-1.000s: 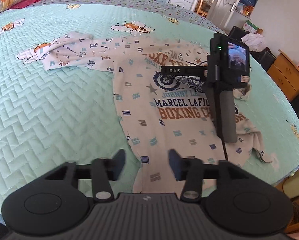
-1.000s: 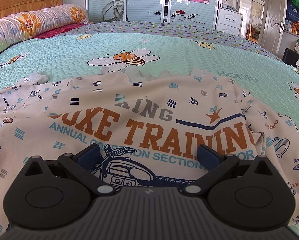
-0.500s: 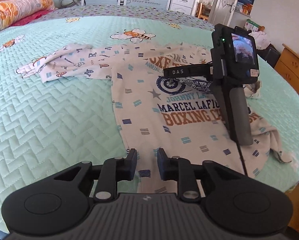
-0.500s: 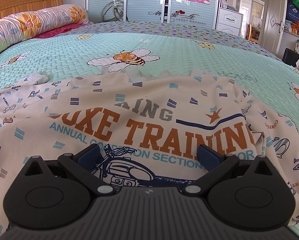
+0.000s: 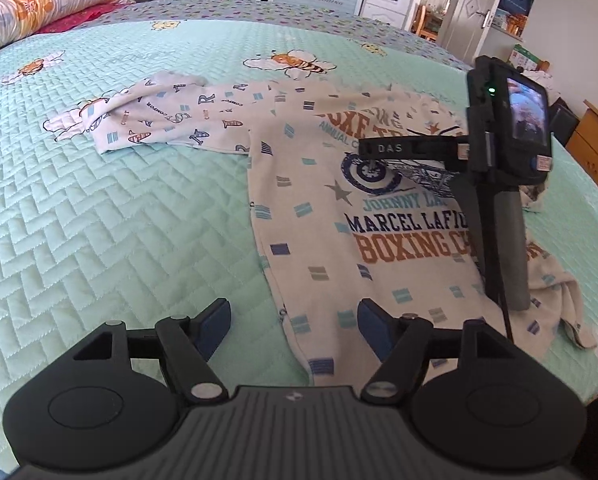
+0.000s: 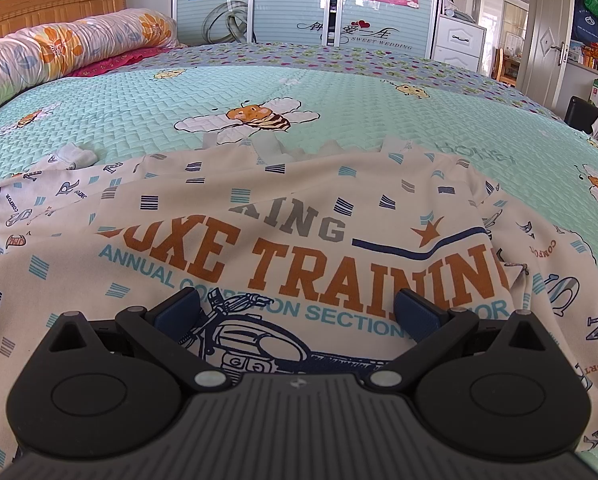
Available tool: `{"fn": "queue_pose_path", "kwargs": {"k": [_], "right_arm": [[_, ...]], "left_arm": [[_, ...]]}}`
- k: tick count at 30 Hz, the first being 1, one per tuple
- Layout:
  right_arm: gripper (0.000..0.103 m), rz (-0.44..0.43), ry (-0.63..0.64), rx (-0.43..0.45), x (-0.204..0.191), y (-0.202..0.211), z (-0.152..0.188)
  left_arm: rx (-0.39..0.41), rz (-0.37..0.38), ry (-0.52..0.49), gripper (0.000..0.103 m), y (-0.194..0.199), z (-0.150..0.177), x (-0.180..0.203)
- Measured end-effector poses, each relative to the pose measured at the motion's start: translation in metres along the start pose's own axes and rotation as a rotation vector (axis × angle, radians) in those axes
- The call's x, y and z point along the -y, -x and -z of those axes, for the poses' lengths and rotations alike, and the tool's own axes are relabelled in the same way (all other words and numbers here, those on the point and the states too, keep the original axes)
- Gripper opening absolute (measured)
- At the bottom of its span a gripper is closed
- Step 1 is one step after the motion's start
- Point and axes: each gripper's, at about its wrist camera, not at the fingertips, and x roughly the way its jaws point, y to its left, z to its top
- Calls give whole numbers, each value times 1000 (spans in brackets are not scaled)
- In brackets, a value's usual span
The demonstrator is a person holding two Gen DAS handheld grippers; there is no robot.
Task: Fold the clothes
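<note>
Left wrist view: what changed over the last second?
The left tool closed nearly shut, and its jaws are now opening again, wide over the shirt's lower left hem corner, gripping nothing. The right tool stayed open over the chest print; the shirt lies unchanged.

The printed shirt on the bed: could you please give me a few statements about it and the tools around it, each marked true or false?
1. The printed shirt lies spread on a green quilted bedspread. True.
2. The left tool is clamped on the shirt's hem. False: its jaws are opening, with the shirt's lower edge between them, ungripped.
3. The right tool is open over the shirt's chest print. True.
4. One sleeve is folded across the chest. False: it stretches out sideways on the bedspread.
5. A floral bolster lies at the headboard end. True.
</note>
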Motion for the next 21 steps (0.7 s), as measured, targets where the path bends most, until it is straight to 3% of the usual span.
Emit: {"fn": "queue_pose_path", "kwargs": {"k": [11,21], "right_arm": [[102,-1,-1,0,1,-1,0],[102,-1,-1,0,2,0,1]], "left_arm": [[-65,-130,-14,73,-18,-20,22],[-37,-110,-8,73,-10,-38,31]]}}
